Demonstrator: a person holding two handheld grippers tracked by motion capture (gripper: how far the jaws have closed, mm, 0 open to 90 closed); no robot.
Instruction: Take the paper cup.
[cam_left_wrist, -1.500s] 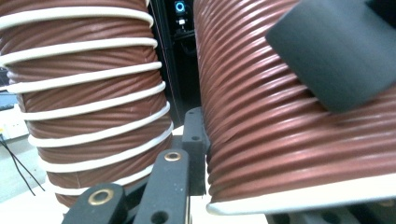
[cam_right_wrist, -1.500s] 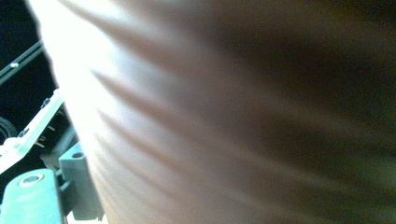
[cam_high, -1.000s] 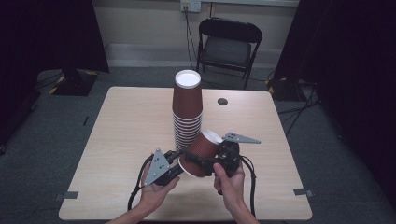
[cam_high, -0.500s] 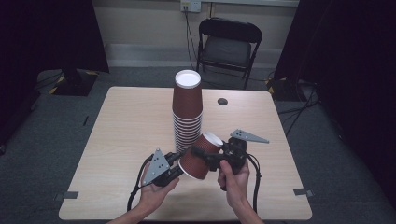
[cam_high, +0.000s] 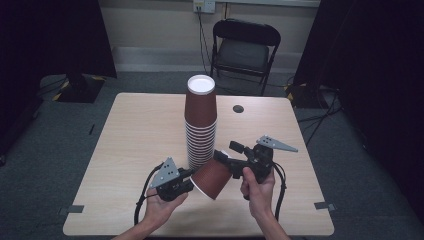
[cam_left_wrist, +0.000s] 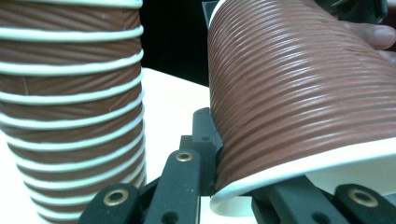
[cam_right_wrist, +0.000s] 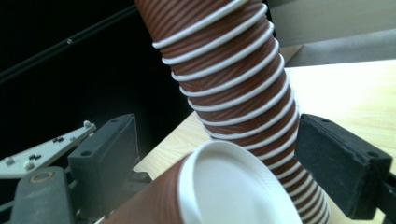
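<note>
left gripper pinching rim of brown ribbed paper cup | right gripper jaws closing, seemingly clear of cup base | both just beside tall stack of brown cups

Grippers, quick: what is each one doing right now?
Left gripper: shut on the rim of the tilted brown ribbed paper cup.
Right gripper: open, jaws apart around the cup's base, just been closing.

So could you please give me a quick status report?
Left claw shut on loose cup rim. Right claw open around its base, closing. Cup stack close behind.
</note>
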